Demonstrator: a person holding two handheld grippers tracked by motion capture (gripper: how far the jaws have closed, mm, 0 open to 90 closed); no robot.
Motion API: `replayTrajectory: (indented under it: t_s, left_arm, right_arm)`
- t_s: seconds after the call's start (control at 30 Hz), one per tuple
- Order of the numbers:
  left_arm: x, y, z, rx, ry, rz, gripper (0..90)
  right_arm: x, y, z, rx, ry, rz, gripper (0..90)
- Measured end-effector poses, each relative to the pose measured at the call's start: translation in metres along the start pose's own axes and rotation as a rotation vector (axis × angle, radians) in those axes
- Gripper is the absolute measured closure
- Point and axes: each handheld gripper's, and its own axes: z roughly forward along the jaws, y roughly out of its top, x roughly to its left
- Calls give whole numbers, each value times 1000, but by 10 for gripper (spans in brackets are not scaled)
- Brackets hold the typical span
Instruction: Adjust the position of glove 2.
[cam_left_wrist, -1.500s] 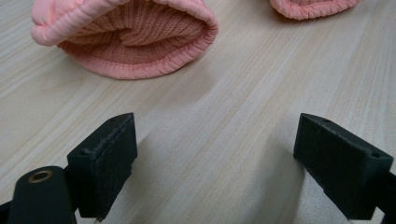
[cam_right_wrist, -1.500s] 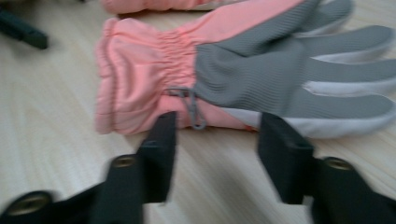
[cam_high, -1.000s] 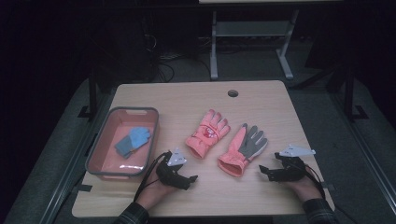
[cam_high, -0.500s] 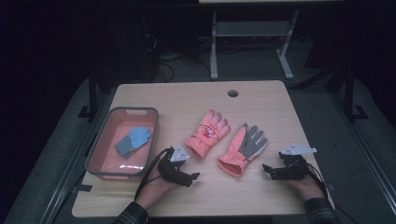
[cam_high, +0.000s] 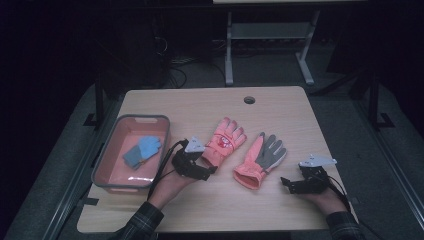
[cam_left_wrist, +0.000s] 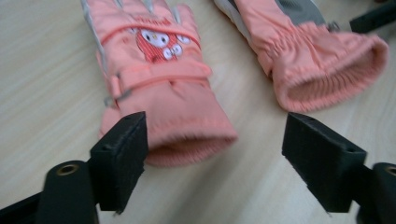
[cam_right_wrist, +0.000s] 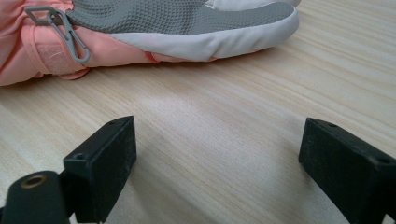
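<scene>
Your left gripper (cam_left_wrist: 215, 154) at the cuff of the left glove (cam_left_wrist: 161, 88), jaws spread and nothing pinched.
Its jaws have just been closing a little, the cuff lying just ahead of them; your right gripper (cam_right_wrist: 217, 163) rests on the table (cam_high: 200, 105), jaws spread, near the right glove (cam_high: 260, 160); the tray (cam_high: 107, 160) holds a blue glove (cam_high: 141, 151).
</scene>
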Motion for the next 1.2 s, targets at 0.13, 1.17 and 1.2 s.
replayTrajectory:
  t_s: [0.13, 1.17, 1.2]
  left_arm:
    - [6, 14, 5, -7, 11, -5, 272]
    - [55, 43, 77, 82, 70, -91, 282]
    - [55, 43, 77, 82, 70, -91, 280]
  right_arm:
    - [0, 0, 0, 3, 1, 5, 110]
    - [0, 0, 0, 3, -1, 8, 110]
    - [0, 0, 0, 3, -1, 8, 110]
